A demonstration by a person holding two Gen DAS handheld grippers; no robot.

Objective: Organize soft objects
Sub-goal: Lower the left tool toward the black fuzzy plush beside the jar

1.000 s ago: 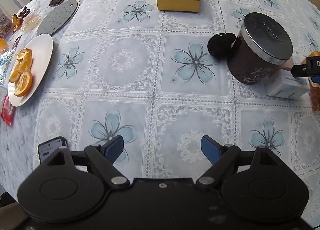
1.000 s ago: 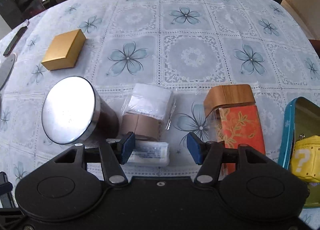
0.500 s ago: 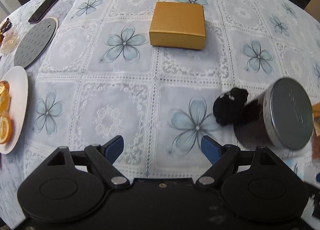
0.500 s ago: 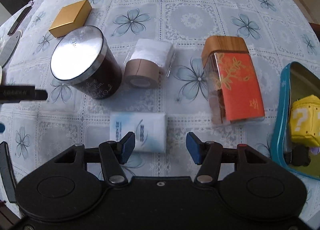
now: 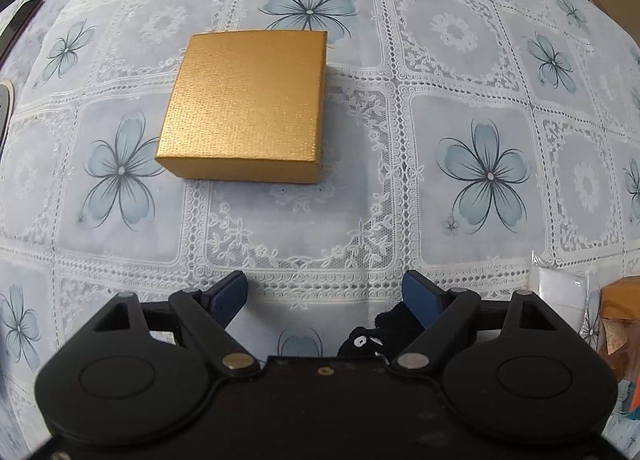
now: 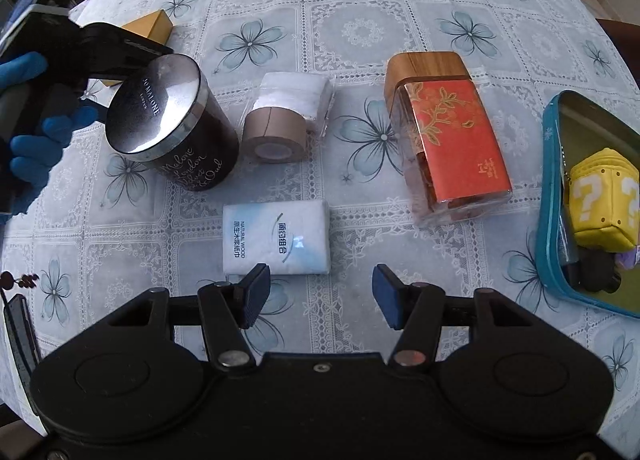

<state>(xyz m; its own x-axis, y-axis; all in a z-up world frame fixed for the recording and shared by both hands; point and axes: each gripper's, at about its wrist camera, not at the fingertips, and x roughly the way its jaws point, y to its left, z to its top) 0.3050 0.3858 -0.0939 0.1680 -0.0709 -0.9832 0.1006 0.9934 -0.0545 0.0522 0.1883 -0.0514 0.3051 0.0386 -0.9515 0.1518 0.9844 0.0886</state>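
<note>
Black soft toy (image 5: 376,336): we see it low and right of centre in the left wrist view, right against the inner face of the right blue pad, mostly hidden by the tool body.
Left gripper (image 5: 324,296): we find it spread wide, pads well apart, gripping nothing; toy sits between them.
Tissue pack (image 6: 277,237): lower centre of the right wrist view, just ahead of the fingers.
Right gripper (image 6: 320,296): we note it open and unloaded.
Blue tin (image 6: 550,196): right edge, holding a yellow question-mark pouch (image 6: 604,200).
Around: gold box (image 5: 244,106) upper left centre; dark candle jar (image 6: 172,124), tape roll (image 6: 274,136), red container (image 6: 452,140) across mid-frame.
Surface: floral lace tablecloth (image 5: 488,172).
</note>
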